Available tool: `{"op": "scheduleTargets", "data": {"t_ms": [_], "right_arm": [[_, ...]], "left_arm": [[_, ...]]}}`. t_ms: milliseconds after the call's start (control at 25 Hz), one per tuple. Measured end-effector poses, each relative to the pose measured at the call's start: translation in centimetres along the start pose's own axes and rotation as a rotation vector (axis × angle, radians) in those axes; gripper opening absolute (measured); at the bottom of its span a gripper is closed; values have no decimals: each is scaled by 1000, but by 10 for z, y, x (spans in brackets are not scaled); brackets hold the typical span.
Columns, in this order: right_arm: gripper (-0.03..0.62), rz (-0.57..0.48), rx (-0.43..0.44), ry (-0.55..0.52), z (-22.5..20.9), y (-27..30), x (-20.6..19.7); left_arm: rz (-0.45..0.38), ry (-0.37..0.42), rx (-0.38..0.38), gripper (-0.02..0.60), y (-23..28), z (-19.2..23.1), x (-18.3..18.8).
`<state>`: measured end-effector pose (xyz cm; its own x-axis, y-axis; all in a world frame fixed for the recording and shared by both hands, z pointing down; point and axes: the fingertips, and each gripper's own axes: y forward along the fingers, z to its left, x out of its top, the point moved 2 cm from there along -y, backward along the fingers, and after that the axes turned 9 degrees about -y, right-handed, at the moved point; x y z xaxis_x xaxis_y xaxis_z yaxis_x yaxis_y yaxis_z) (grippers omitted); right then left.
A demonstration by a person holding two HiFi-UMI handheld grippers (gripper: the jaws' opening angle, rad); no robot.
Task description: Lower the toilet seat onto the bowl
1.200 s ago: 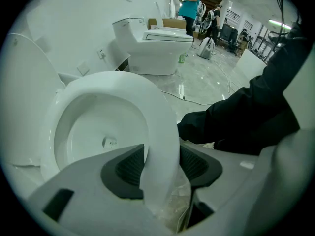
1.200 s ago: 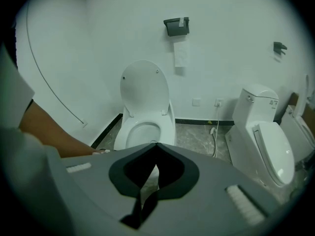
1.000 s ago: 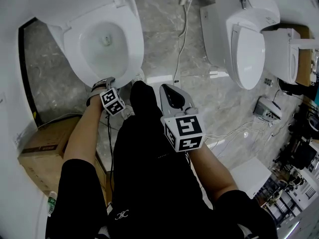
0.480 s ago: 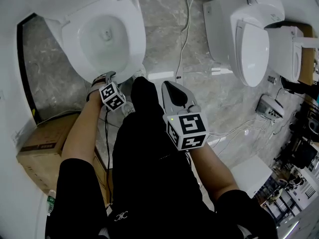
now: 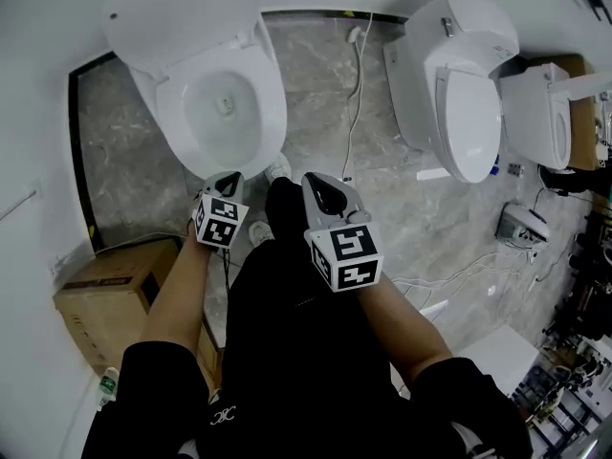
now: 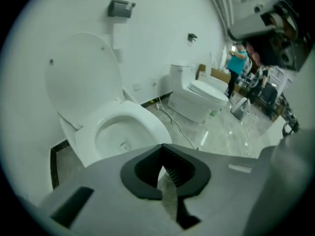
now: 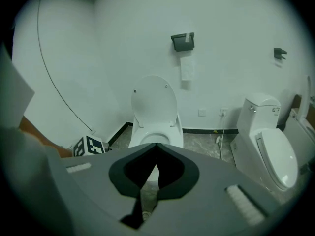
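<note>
toilet seat lies flat on the rim of the bowl, at the upper left of the head view, and only the lid behind it stands up against the wall. from this i judge that the lowering itself is done. what is left seems only to take the hands away, because the task does not ask for the lid. the left gripper hangs just in front of the bowl and does not touch the seat. its jaws have just been closing and are pressed together with nothing between them. the right gripper is beside it, also with jaws together and empty. a second toilet stands well apart on the right, and a cardboard box on the left.
</note>
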<state>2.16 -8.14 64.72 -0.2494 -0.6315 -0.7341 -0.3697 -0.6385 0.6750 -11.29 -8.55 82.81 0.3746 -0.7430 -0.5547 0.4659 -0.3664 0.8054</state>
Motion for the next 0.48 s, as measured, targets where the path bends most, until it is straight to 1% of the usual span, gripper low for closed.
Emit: {"op": "scheduleTargets", "data": {"t_ms": [80, 160, 240, 320, 400, 480], "right_arm": [[9, -29, 14, -17, 8, -14, 18], [9, -55, 27, -40, 13, -26, 37], [9, -87, 45, -60, 14, -35, 61], [9, -139, 77, -63, 16, -45, 88], [9, -200, 103, -54, 19, -54, 113], [9, -249, 116, -54, 20, -60, 138]], "left_arm": [[-65, -71, 34, 11, -36, -7, 23], [-122, -116, 78, 11, -73, -13, 50], [-161, -170, 134, 11, -109, -15, 79], [-188, -224, 189, 11, -143, -16, 104], [-227, -253, 228, 11, -178, -20, 129], [-287, -285, 259, 11, -212, -21, 153]]}}
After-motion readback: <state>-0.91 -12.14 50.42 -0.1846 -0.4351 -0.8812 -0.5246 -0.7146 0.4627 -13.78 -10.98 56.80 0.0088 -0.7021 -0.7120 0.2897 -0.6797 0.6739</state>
